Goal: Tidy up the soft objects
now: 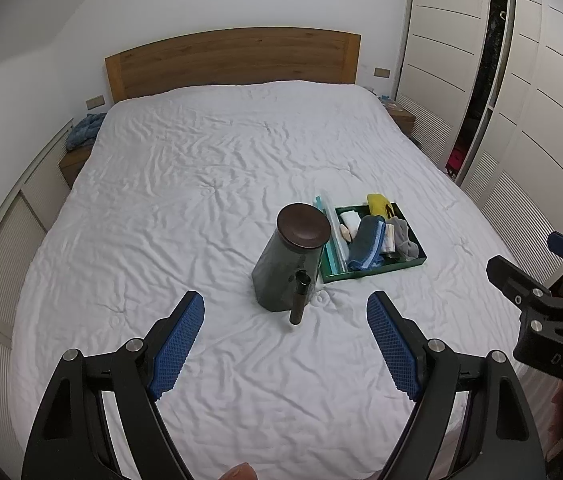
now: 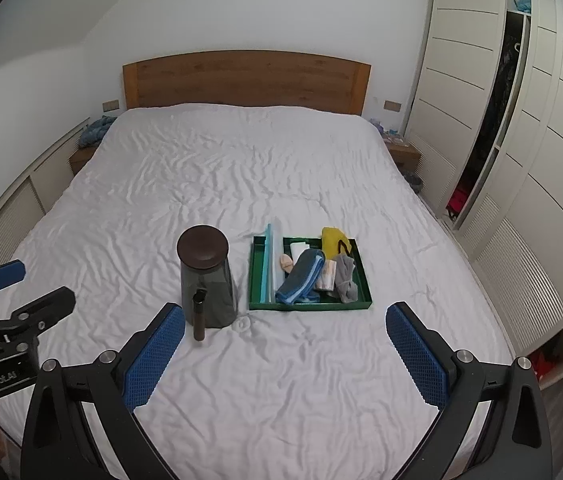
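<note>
White sheet: wrinkled, covers the whole bed [image 1: 209, 184]; all task items sit on it, near the foot end.
Left wrist view, left gripper [image 1: 285, 344]: jaws wide, nothing between the blue pads, hovering above bare sheet.
Left view, jar: dark grey-green container [image 1: 281, 276] with brown round lid, upright, just ahead of the gripper; a dark tube [image 1: 298, 300] stands against its front.
Left view, tray: green tray [image 1: 417, 240] just right of the jar, tilted slightly in frame.
Left view, tray contents: blue towel [image 1: 365, 246], grey sock [image 1: 403, 236], yellow item [image 1: 377, 204], white folded piece [image 1: 350, 218], pale blue flat strip [image 1: 331, 236] along the left wall.
Left view, right gripper [image 1: 537, 264]: at the right edge, side-on, jaws apart, nothing in them.
Right wrist view, right gripper [image 2: 285, 348]: jaws wide, nothing held, above sheet in front of the tray.
Right view, tray [image 2: 361, 280]: straight ahead, towel [image 2: 299, 280] in the middle, sock [image 2: 345, 280] right of it, yellow item [image 2: 333, 242] at the back.
Right view, jar [image 2: 207, 280]: left of the tray, apart from it, tube [image 2: 199, 314] at its front.
Right view, left gripper [image 2: 31, 284]: at the left edge, jaws apart, empty.
Background: wooden headboard [image 2: 245, 80], white wardrobe [image 2: 541, 128] on the right, one door ajar.
</note>
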